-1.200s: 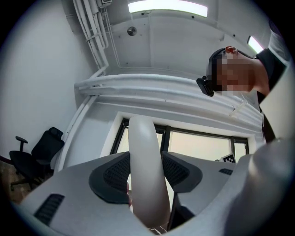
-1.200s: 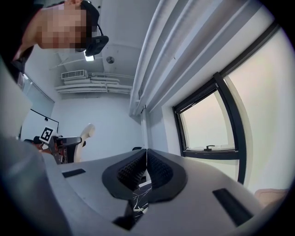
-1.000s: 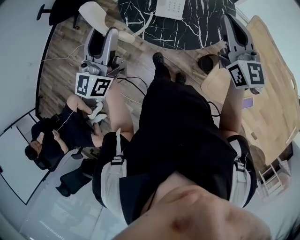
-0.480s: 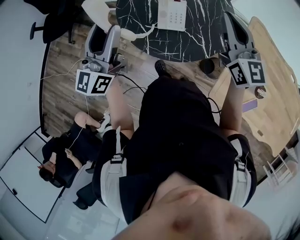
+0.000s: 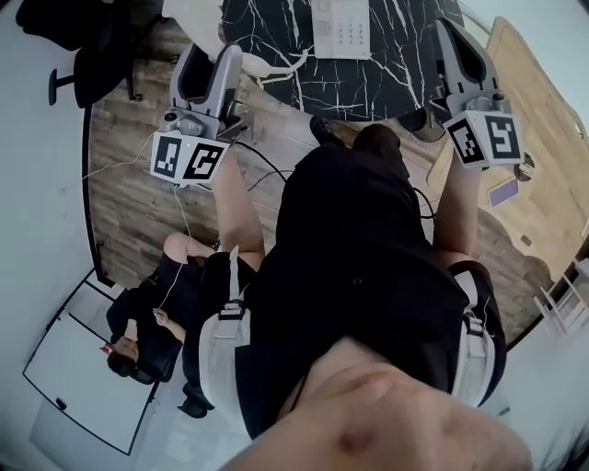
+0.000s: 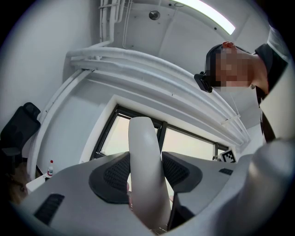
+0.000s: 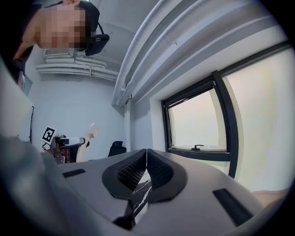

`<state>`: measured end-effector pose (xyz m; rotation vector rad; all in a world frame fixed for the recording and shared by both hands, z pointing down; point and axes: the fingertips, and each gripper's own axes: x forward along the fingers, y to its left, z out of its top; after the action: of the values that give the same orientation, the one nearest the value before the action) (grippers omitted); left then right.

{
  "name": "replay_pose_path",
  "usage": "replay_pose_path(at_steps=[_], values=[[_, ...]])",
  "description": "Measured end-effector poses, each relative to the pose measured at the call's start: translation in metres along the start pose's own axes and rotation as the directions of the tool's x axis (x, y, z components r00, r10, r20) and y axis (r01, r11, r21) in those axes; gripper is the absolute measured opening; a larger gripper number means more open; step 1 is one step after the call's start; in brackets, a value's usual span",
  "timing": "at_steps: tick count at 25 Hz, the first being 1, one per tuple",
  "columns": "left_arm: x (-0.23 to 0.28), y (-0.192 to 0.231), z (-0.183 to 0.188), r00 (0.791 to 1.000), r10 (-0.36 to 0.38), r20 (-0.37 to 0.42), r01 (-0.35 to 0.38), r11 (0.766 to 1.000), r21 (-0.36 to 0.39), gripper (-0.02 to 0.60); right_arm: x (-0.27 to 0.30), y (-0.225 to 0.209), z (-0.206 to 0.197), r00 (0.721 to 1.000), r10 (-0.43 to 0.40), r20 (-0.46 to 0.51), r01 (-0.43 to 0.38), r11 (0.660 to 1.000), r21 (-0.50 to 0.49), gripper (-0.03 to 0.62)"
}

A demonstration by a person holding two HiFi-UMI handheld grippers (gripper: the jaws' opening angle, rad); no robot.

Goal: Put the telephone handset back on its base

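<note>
Looking straight down from the head view, the left gripper (image 5: 213, 57) is in the upper left of the frame, over the wood floor (image 5: 129, 184) right at the edge of the black marble table (image 5: 396, 55). Its claw is clamped on the white telephone handset (image 5: 250, 64), which sticks out past both ends of the jaws. In the left gripper view you can see it properly: the left gripper (image 6: 145, 173) has both ribbed pads pressed against the sides of the handset (image 6: 144, 138), and the handset rises out of the jaws in the middle of the frame, in front of a window (image 6: 184, 143).

The phone base (image 5: 339, 28) sits at the top centre of the head view on the marble table, keypad showing. The handset is off it, held to its left and near it but not touching. A curly cord (image 5: 287, 63) runs from the handset toward the base.

The right gripper (image 5: 457, 46) is in the upper right of the head view, over the right edge of the marble table. Its own view shows the right gripper (image 7: 146, 168) with its pads pressed together and nothing between them, just a sliver of the marble top (image 7: 140, 191) below.

A wooden table (image 5: 543, 129) fills the right edge, and a person sits in a chair (image 5: 147, 313) at lower left.
</note>
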<state>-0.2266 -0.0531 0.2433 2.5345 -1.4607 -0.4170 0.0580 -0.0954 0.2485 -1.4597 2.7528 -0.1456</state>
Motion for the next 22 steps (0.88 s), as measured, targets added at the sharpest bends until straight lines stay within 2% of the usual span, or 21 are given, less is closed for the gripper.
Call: replay_pose_path(at_steps=[10,22], values=[[0.018,0.011,-0.037,0.997,-0.012,-0.082,0.007,0.998,-0.058,0.228,0.006,-0.007,-0.027,0.997,-0.030,-0.077,0.032,0.999,0.022,0.031],[0.052,0.012,-0.098,0.978,0.047,-0.204,-0.068,0.993,-0.096,0.229,0.044,-0.031,-0.067,0.990,0.041,-0.135,-0.031,0.997,0.075,0.031]])
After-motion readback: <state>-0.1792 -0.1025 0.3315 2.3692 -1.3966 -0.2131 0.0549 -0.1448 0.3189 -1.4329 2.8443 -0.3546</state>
